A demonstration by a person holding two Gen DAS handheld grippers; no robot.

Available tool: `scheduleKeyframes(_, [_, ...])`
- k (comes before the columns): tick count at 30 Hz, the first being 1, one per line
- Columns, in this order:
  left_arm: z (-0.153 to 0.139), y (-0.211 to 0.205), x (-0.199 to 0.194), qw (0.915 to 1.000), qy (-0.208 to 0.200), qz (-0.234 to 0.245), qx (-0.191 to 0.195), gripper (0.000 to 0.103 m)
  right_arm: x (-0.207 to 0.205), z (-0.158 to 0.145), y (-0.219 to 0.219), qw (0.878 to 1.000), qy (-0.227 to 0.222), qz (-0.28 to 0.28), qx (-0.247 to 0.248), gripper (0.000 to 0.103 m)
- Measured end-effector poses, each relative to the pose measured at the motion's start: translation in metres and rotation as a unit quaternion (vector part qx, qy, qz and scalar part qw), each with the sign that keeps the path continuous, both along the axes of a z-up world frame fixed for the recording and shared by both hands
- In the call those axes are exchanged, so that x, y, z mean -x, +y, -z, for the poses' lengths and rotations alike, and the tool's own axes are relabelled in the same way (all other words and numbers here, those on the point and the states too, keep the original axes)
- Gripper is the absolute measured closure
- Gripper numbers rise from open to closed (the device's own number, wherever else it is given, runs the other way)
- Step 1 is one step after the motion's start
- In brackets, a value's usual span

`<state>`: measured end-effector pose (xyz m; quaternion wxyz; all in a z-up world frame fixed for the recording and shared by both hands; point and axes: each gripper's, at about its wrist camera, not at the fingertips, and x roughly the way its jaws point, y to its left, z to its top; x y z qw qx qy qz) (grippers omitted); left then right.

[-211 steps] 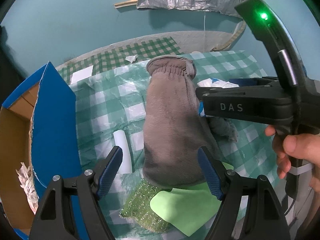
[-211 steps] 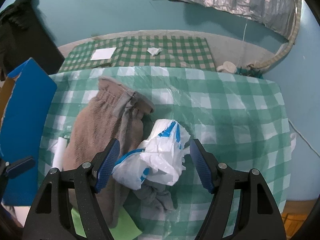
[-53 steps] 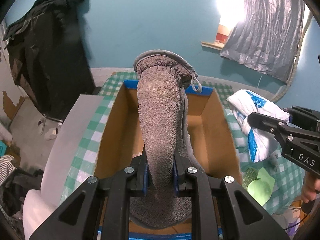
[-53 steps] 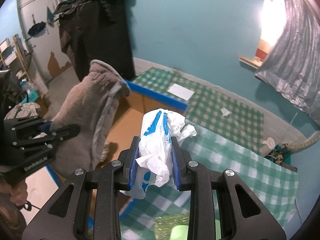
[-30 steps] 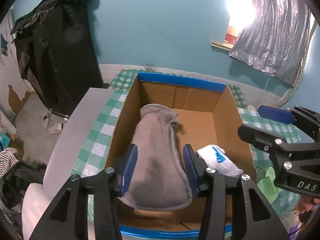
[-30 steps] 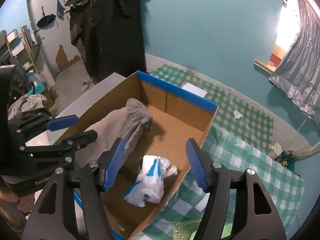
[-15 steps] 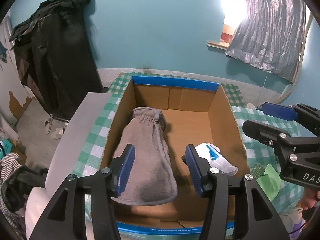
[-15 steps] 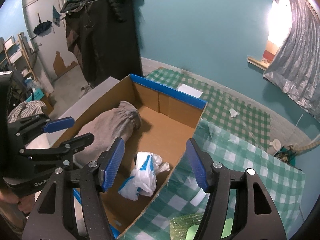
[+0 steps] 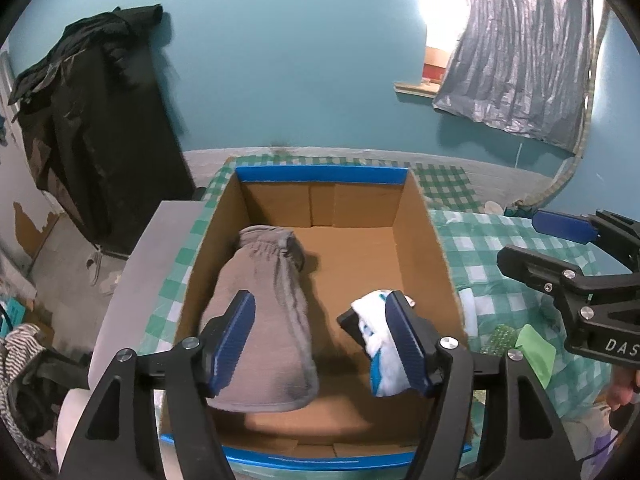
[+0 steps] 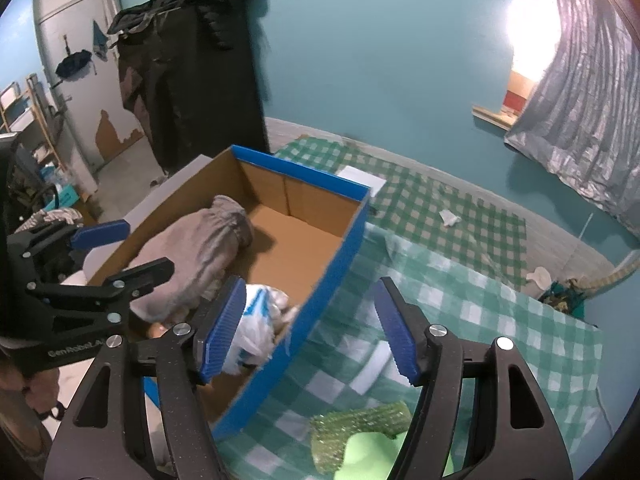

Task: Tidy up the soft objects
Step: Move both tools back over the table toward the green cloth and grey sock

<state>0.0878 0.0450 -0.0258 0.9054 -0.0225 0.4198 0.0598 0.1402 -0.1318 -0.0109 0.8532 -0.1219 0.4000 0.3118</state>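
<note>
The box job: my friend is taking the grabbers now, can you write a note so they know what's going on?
Left gripper: nothing held, fingers opening above the box.
Right gripper: nothing held, fingers opening over the box's near wall.
Cardboard box: grey mitt and white-and-blue plastic bag lie inside, side by side.
Done: those two are put away.
Left: sparkly green sponge and light green cloth still lie on the checkered tablecloth beside the box. Probably take those next.

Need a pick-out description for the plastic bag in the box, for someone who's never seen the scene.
Find the open cardboard box with blue edges beside the green checked cloth. Two things lie on its floor: a big grey fleece mitten and a small crumpled plastic bag. The bag is the white one with blue print, nearer the cloth side.
</note>
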Motion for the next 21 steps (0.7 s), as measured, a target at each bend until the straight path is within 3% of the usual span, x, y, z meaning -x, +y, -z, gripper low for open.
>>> scheduleKeyframes(21, [-0.008, -0.073, -0.009, 0.9968, -0.001, 0.079, -0.008, 0.031, -0.006, 0.017, -0.111, 0.996, 0.02, 0.082, 0.011, 0.035])
